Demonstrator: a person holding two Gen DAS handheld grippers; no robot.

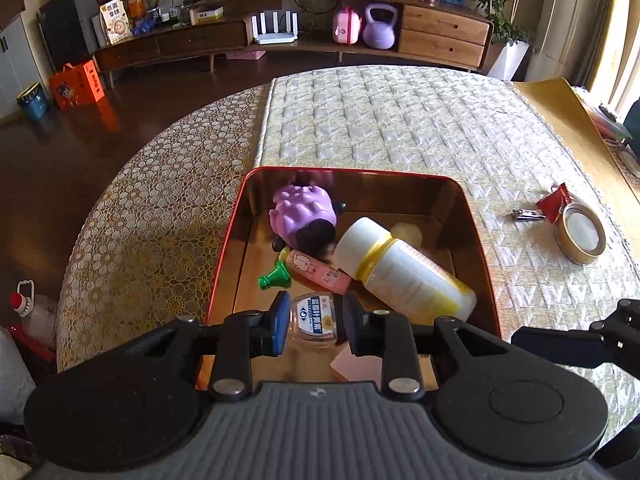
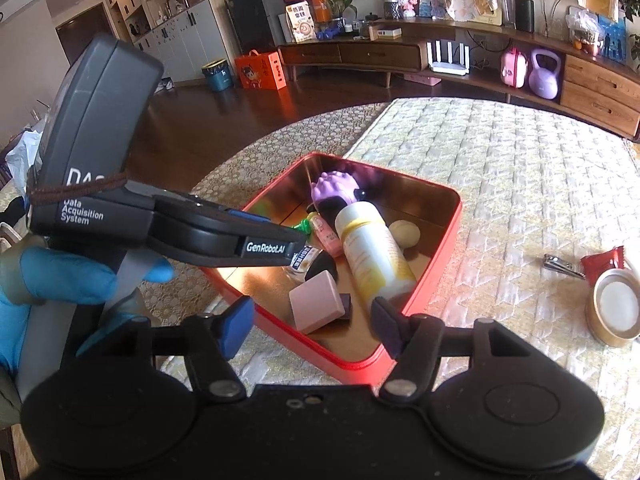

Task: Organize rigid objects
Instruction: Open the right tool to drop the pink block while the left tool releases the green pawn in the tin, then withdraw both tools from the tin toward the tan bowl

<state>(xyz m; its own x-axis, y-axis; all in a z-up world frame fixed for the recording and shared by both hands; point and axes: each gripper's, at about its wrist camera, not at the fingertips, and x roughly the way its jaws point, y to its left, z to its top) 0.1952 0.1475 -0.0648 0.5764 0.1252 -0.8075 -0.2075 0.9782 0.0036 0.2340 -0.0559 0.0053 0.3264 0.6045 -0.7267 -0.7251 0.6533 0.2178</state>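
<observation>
A red tin box [image 1: 228,240] [image 2: 432,280] sits on the table. It holds a purple spiky toy [image 1: 304,210] [image 2: 334,188], a white and yellow bottle [image 1: 404,268] [image 2: 374,252], a pink tube [image 1: 320,272], a green piece [image 1: 274,278] and a pink block [image 2: 316,306]. My left gripper [image 1: 314,320] is inside the box with its pads on either side of a small clear jar [image 1: 314,320] with a blue label; in the right wrist view its fingertips [image 2: 296,248] reach over the jar [image 2: 302,262]. My right gripper [image 2: 312,324] is open and empty above the box's near edge.
On the quilted cloth to the right lie a nail clipper [image 1: 528,214] [image 2: 562,262], a red wrapper [image 1: 554,202] [image 2: 604,262] and a tape roll [image 1: 580,234] [image 2: 616,308]. A wooden sideboard [image 1: 360,36] stands across the room.
</observation>
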